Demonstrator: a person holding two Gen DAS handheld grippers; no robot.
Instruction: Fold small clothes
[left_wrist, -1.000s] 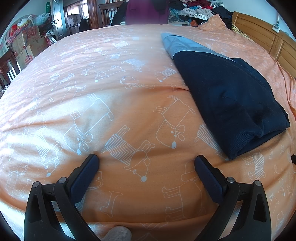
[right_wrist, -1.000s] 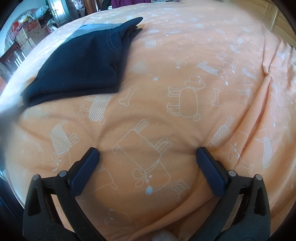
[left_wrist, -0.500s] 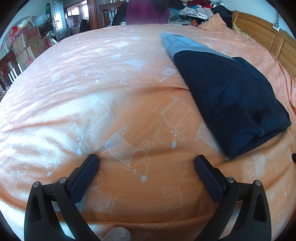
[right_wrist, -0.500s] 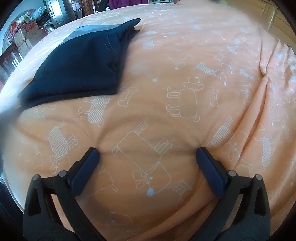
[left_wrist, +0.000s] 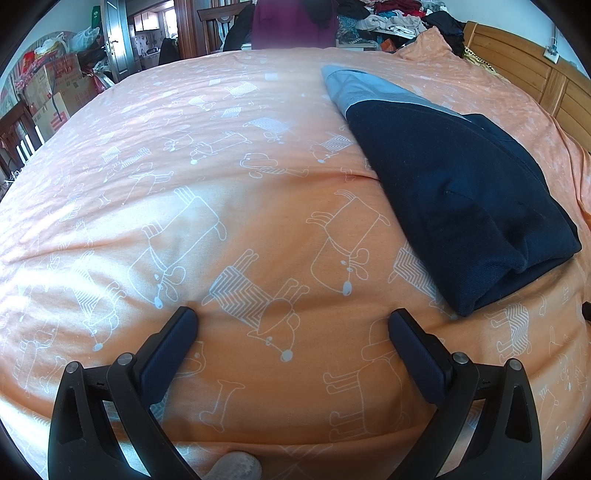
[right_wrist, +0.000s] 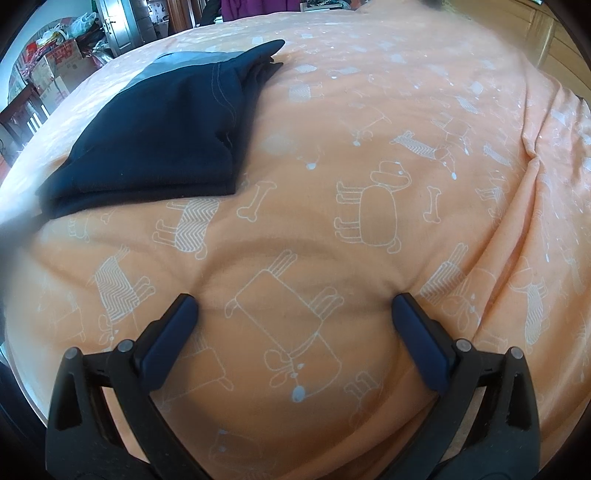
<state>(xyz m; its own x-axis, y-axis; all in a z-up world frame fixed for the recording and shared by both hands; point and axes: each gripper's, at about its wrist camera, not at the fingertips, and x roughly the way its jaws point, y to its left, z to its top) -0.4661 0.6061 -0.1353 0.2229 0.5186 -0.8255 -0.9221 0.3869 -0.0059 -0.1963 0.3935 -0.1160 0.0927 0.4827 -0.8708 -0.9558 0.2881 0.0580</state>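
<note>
Bed (left_wrist: 229, 155) under orange dog-print cover fills both views. Wooden headboard (left_wrist: 546, 88) at right, cardboard boxes (left_wrist: 48, 92) and clothes pile (left_wrist: 388, 16) beyond. Folded navy garment (left_wrist: 450, 192) on cover, between grippers. Left gripper (left_wrist: 291, 325) and right gripper (right_wrist: 293, 306): fingers spread wide, empty, tips pressing cover.

A wide bed fills most of both views, covered by an orange quilt (left_wrist: 258, 206) printed with white outline dogs and bones. Daylight falls on the near left part of it, bleaching the fabric pale. A wooden headboard (left_wrist: 554, 85) runs along the right side. Past the far edge of the bed a heap of mixed clothes (left_wrist: 388, 14) is piled up, and a dark wooden chair back (left_wrist: 218, 22) stands beside it. To the left are stacked cardboard boxes (left_wrist: 51, 92), plastic bags and a grey door (left_wrist: 114, 40) with a handle, under a pale wall
</note>
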